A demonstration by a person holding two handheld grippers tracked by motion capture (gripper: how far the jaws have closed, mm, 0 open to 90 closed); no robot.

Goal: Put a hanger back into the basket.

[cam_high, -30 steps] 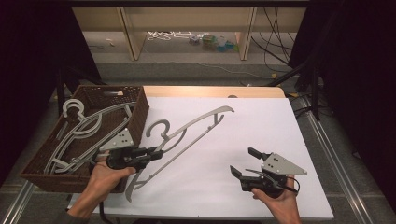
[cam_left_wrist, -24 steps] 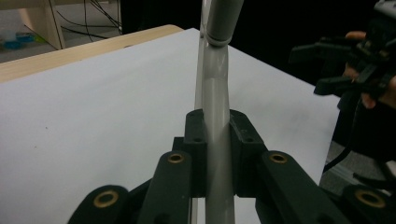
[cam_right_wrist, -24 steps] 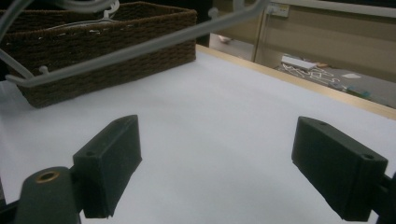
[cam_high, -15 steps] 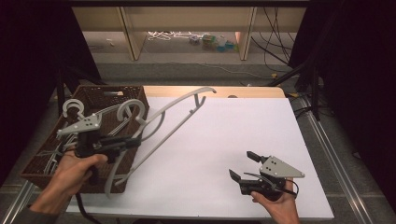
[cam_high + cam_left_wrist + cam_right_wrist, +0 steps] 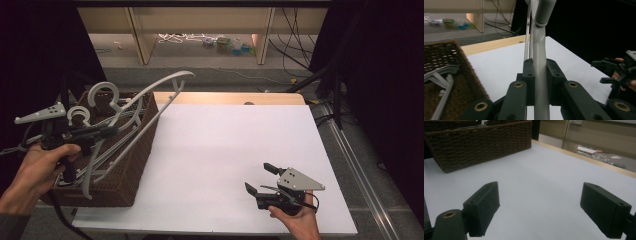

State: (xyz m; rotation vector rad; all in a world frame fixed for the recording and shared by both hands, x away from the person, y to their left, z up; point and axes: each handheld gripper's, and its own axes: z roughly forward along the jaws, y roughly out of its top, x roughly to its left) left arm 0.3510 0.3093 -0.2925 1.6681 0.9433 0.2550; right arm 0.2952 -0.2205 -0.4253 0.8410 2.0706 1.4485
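Above the brown wicker basket point(image 5: 132, 165) at the worktop's point(image 5: 225, 150) left edge, the left hand-held gripper point(image 5: 107, 131) clamps its two black jaws on the grey plastic hanger point(image 5: 150, 97), pinching the hanger's stem just below the hook; the left gripper view shows that stem squeezed tight between the pads point(image 5: 527, 82). Lifted clear of the basket's rim, the hanger tilts, one curved arm sweeping up past the basket's far corner and the other dipping down inside it. More grey hangers point(image 5: 95, 150) lie heaped inside the basket beneath it. Well apart from the basket, near the white worktop's front right corner, the right hand-held gripper point(image 5: 260, 180) rests in the person's hand point(image 5: 295, 220), jaws spread wide with nothing between them; the right gripper view looks across bare white surface toward the basket's woven wall point(image 5: 481, 142). Beyond the worktop, a wooden shelf unit point(image 5: 200, 25) stands on the floor.
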